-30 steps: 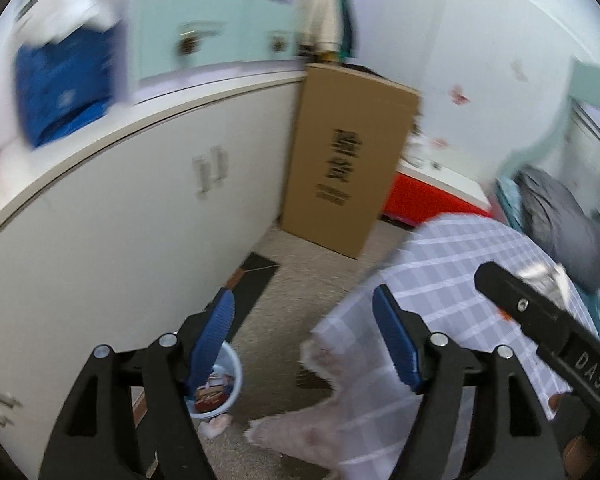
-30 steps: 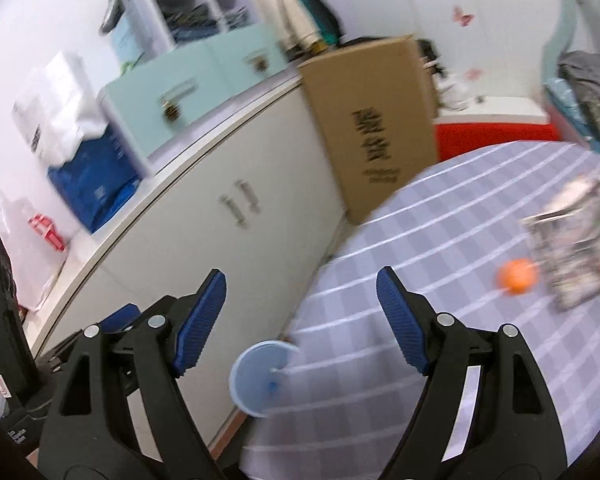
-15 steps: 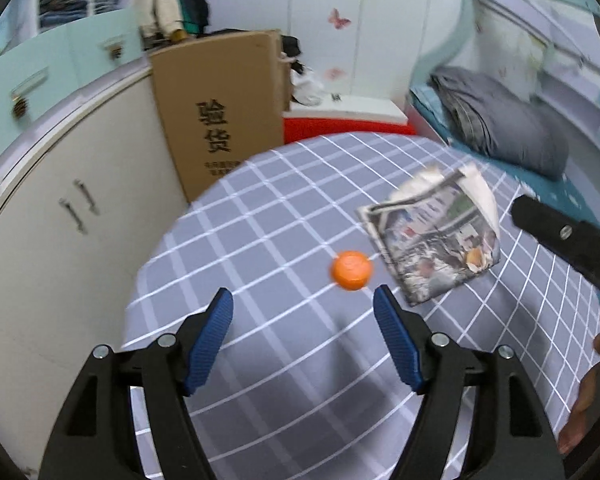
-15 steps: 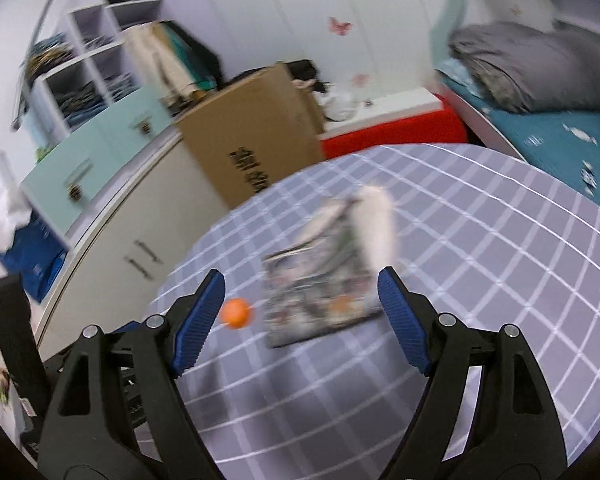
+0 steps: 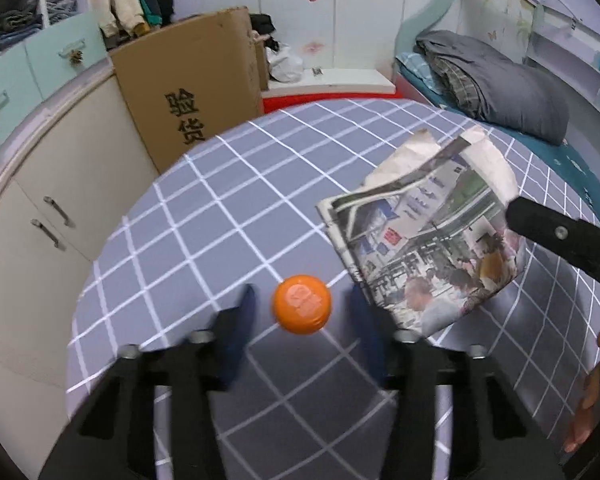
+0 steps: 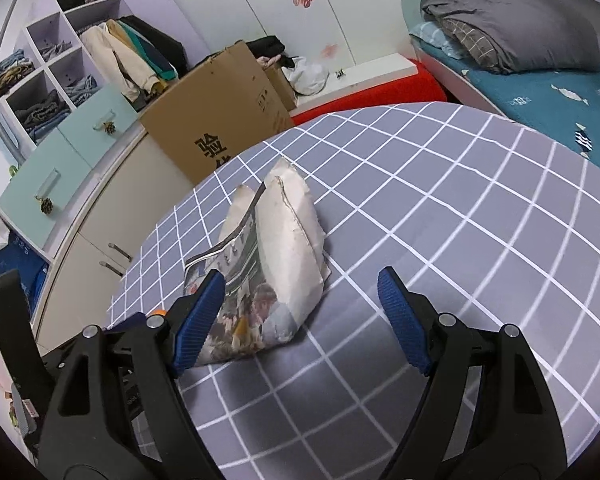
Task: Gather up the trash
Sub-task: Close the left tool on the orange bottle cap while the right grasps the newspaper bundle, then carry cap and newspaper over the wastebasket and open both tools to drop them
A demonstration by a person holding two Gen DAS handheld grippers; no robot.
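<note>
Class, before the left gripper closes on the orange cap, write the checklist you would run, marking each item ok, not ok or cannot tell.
1. Left gripper open: ok, though its fingers are blurred.
2. Cap between the fingers: ok, roughly centred.
3. Fingers clear of the newspaper: cannot tell; the right-hand finger looks very close to its edge.
4. Fingers low enough to grip the cap: cannot tell.
5. Right gripper out of the way: ok, open and over the newspaper.
6. Tablecloth flat around the cap: ok.
</note>
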